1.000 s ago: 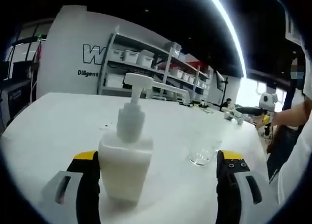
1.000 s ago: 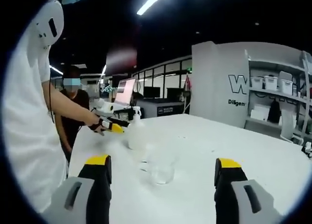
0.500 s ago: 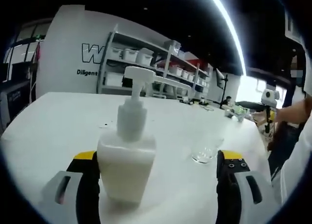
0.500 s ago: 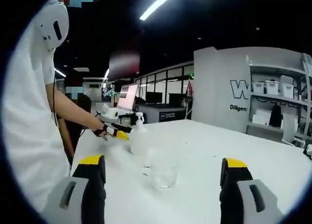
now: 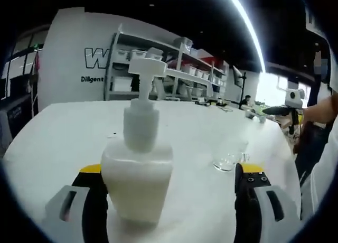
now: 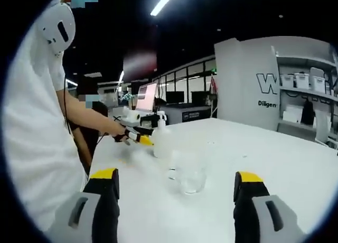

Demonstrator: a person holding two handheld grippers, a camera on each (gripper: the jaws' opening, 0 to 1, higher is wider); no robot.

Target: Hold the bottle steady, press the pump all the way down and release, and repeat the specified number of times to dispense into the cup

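- In the left gripper view we see the bottle point(image 5: 137, 182) standing upright on the white table point(image 5: 58, 132), between the jaws of the left gripper point(image 5: 169, 198) and hard against the left-hand one; a clear gap remains to the right-hand jaw, so we read them as wide and not yet closed on it.
- Its long axis runs straight up, topped by the pump point(image 5: 148, 68), whose spout points toward the cup point(image 5: 228, 156), beyond the right-hand jaw.
- In the right gripper view the right gripper point(image 6: 177, 203) has its jaws wide with nothing between them; the cup point(image 6: 190, 174) lies just ahead, the bottle point(image 6: 162, 140) farther on.
- We judge the left gripper nearer to steady the bottle, the right free to press from above.
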